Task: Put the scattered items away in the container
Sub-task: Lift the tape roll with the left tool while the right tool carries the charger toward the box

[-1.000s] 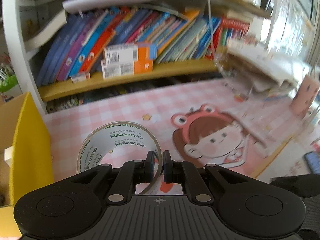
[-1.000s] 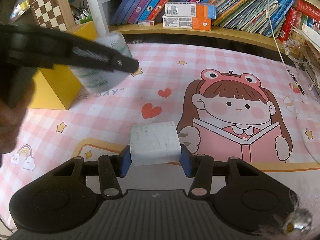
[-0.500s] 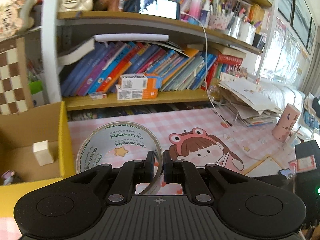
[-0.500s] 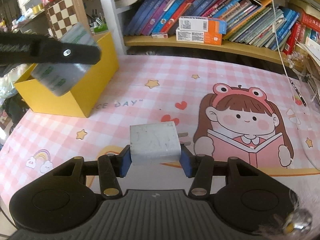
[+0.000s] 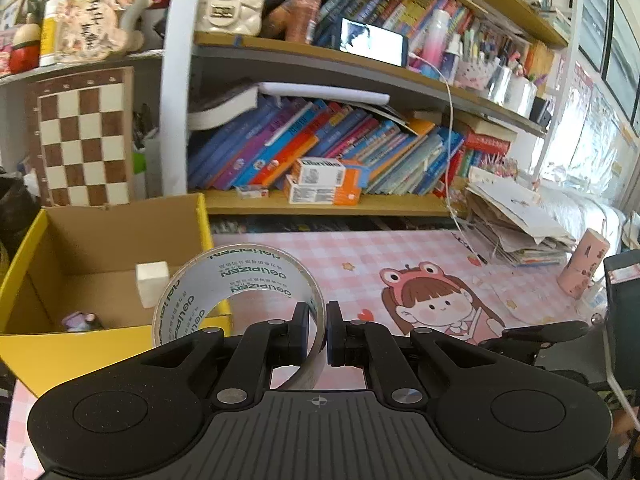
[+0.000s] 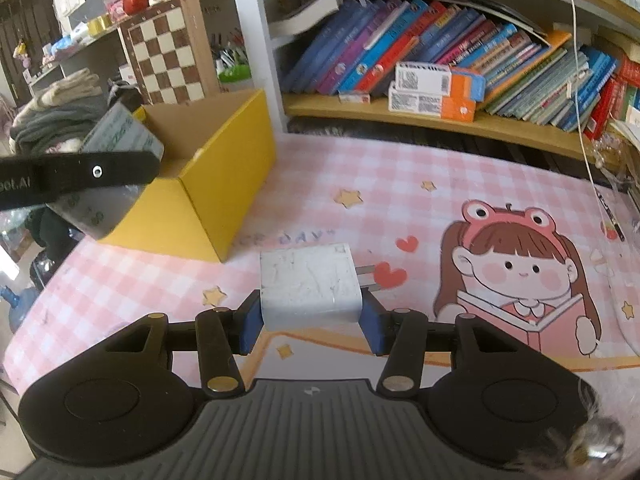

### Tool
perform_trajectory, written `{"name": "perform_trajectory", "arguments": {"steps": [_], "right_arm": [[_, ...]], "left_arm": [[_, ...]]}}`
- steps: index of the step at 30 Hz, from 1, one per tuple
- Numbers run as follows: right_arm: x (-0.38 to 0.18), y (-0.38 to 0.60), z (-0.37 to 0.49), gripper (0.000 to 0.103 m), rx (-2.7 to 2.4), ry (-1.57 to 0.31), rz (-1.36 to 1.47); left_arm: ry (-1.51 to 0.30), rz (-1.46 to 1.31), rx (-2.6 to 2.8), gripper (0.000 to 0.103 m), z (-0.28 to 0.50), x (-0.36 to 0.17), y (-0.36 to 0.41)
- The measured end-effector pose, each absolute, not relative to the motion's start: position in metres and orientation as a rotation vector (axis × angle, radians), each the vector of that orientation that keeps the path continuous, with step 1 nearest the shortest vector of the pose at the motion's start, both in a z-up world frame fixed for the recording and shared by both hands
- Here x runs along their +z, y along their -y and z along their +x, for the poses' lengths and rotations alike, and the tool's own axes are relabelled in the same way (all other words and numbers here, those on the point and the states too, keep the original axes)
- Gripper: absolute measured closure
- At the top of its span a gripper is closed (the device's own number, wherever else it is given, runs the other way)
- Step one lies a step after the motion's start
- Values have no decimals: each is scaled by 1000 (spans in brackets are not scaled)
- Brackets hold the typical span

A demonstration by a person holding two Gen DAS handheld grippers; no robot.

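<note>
Hiding much of each scene, the black tool bodies fill the lower part of both views. From the left wrist, the left tool (image 5: 318, 334) is clenched on the wall of a clear tape roll (image 5: 236, 292), one pad inside the ring and one outside; the roll's lower rim is lost behind the tool, and it hangs in front of the near right corner of the yellow box (image 5: 100, 354). This view looks down into the box: a small white block (image 5: 151, 282) and a little purple object (image 5: 78, 320), too small to identify, lie on its cardboard floor. The right wrist view shows none of that interior — only the box's outer yellow walls (image 6: 224, 184) on the pink checked bench (image 6: 320, 176). It does show the left tool side-on as a black bar (image 6: 148, 166) with the tape (image 6: 116, 140) blurred behind it, cut off at the left edge. The right tool (image 6: 310, 320) grasps a white charger plug (image 6: 308, 288) between its blue pads, prongs pointing right, held above the bench near the box. In the left view, only a dark corner of the right tool (image 5: 544, 334) shows, its grip unseen.
</note>
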State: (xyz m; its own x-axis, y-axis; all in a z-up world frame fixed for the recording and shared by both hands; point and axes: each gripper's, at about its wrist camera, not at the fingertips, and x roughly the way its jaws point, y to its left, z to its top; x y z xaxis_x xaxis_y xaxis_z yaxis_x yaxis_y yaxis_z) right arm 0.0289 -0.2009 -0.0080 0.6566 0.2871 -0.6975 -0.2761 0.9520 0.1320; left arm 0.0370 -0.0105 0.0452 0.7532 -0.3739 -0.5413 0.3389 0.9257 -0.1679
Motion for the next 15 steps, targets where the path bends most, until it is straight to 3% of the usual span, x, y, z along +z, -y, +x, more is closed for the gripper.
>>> {"name": "perform_trajectory", "arguments": {"steps": [15], "right_arm": [[18,135,31,55,338,-749,-1]], "left_arm": [[-555,-100,-412,96,37,56,-49]]}}
